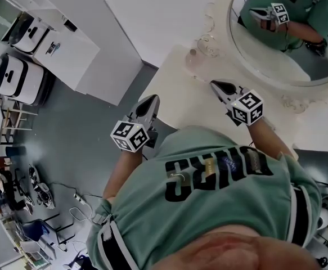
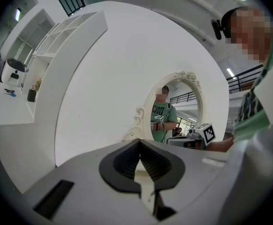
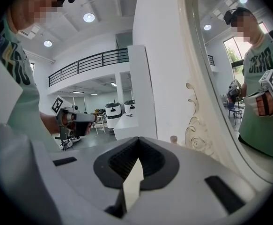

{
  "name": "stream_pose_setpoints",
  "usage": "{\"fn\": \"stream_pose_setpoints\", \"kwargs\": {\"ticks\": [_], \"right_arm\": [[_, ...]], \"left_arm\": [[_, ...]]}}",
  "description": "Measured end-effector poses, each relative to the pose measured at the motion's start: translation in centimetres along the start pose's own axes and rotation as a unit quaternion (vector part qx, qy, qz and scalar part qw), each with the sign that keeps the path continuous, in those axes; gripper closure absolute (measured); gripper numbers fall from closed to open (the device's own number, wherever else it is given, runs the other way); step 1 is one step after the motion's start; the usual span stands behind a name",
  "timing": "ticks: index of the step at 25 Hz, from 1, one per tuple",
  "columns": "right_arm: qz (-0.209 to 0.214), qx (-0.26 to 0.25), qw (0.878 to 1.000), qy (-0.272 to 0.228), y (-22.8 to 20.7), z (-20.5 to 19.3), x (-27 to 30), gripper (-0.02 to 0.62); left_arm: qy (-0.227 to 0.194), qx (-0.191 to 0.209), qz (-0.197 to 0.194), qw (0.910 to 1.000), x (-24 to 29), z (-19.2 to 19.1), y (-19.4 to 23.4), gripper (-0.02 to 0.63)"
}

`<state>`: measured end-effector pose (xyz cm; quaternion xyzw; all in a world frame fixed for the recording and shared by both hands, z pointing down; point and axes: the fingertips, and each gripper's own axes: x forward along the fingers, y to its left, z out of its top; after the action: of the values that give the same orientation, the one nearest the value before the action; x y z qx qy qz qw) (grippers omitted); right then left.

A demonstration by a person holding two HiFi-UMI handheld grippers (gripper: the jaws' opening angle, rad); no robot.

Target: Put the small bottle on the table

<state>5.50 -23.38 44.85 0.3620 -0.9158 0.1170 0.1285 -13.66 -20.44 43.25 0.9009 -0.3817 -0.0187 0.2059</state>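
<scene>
Nearest the camera, in the head view, the person's green shirt (image 1: 220, 207) is filling the lower frame, with both forearms reaching forward over the edge of the white worktop (image 1: 169, 86).

The left tool (image 1: 150, 102) is hovering at the worktop's near-left edge, above the grey floor (image 1: 79, 128). Its marker cube (image 1: 130, 135) is sitting close to the hand. In the left gripper view its jaws are pressing together at the tip, with nothing between them.

The right tool (image 1: 215, 84) is pointing across the worktop, its marker cube (image 1: 247, 107) behind it. In the right gripper view its jaws are likewise meeting tip to tip and gripping nothing.

Just beyond the right tool, the small bottle (image 1: 192, 57) is standing upright on the worktop, apart from both tools and close to the scrolled ornament (image 1: 209, 44) at the foot of the mirror (image 1: 276, 66). Only its cap is showing over the tool body in the right gripper view.

The oval mirror is leaning against the wall and reflecting the person and a tool.

Farther off to the left, a white cabinet (image 1: 68, 55) and white machines (image 1: 17, 77) are standing on the floor.
</scene>
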Motion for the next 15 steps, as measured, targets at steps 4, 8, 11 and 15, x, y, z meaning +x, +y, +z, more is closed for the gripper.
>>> {"fn": "stream_pose_setpoints", "kwargs": {"ticks": [4, 8, 11, 15], "right_arm": [[0.001, 0.0, 1.0, 0.003, 0.12, -0.13, -0.11, 0.601], [0.0, 0.0, 1.0, 0.003, 0.24, -0.24, -0.24, 0.601], [0.001, -0.002, 1.0, 0.004, 0.22, -0.4, -0.2, 0.601], [0.003, -0.003, 1.0, 0.008, 0.33, -0.65, -0.11, 0.601]], "left_arm": [[-0.001, 0.0, 0.0, 1.0, -0.08, 0.13, -0.11, 0.597], [-0.002, 0.0, 0.001, 1.0, -0.28, 0.07, -0.19, 0.597], [-0.002, 0.0, 0.001, 1.0, -0.23, -0.04, -0.18, 0.597], [-0.002, -0.003, 0.003, 1.0, -0.25, -0.13, -0.13, 0.597]]}}
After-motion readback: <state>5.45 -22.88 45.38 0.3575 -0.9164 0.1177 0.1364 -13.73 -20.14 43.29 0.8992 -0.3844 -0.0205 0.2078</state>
